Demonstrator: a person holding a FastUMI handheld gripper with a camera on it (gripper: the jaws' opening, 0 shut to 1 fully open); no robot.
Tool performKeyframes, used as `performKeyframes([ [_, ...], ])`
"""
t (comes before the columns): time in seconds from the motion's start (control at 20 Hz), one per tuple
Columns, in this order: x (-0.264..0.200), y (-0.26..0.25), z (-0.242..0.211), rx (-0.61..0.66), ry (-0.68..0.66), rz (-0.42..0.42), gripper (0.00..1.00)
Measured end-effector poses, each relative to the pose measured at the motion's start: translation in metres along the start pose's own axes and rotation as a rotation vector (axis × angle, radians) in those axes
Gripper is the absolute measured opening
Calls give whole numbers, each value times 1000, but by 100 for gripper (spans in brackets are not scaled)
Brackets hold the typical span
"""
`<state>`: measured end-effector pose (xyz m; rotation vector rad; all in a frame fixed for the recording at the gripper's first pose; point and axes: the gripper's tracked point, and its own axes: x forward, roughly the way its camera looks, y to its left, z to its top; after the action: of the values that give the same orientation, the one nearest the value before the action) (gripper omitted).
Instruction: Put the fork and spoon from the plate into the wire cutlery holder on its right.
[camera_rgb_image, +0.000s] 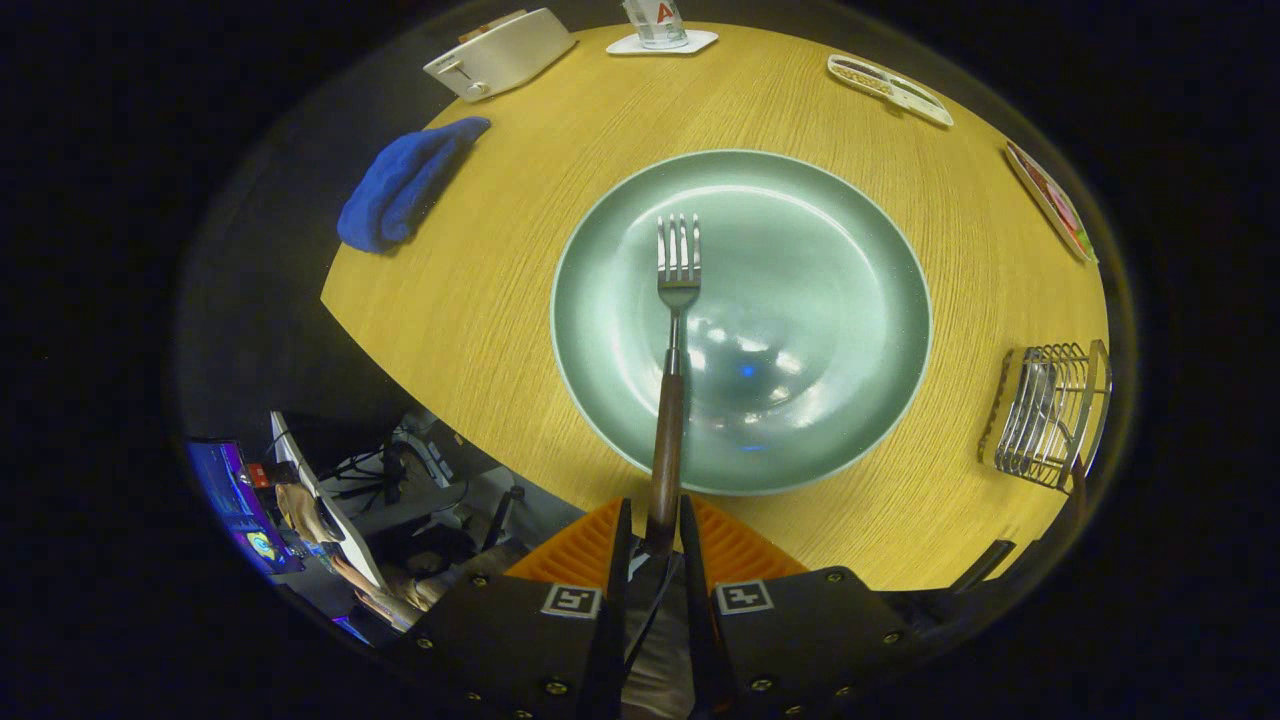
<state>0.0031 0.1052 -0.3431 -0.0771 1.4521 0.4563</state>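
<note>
Above the green plate (800, 300), the tongs (655, 535) are closed on the fork (676, 330) by its wooden handle.
Wire cutlery holder (1048, 415) at lower right seems to hold the spoon already; fork left. Path looks clear; blue cloth (405, 185) and toaster (500, 52) upper left.

A staged dining setup inside a recording booth or lab is indicated. A round wood-grain tabletop (480, 300) is laid with household items: a white toaster (498, 52) at eleven o'clock from the green plate (800, 300), a blue cloth (405, 185) at ten o'clock, a wire cutlery holder (1050, 415) at four o'clock. Beyond the tabletop's edge, at seven o'clock, lit monitors (235, 500), cables and equipment are seen.
</note>
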Motion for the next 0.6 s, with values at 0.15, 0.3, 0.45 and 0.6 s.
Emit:
performKeyframes([
  [0.15,-1,6,3,5,-3,26,27],
  [0.3,-3,5,3,-22,2,8,27],
  [0.45,0,9,4,-2,8,25,27],
  [0.6,-1,9,3,-19,1,16,27],
])
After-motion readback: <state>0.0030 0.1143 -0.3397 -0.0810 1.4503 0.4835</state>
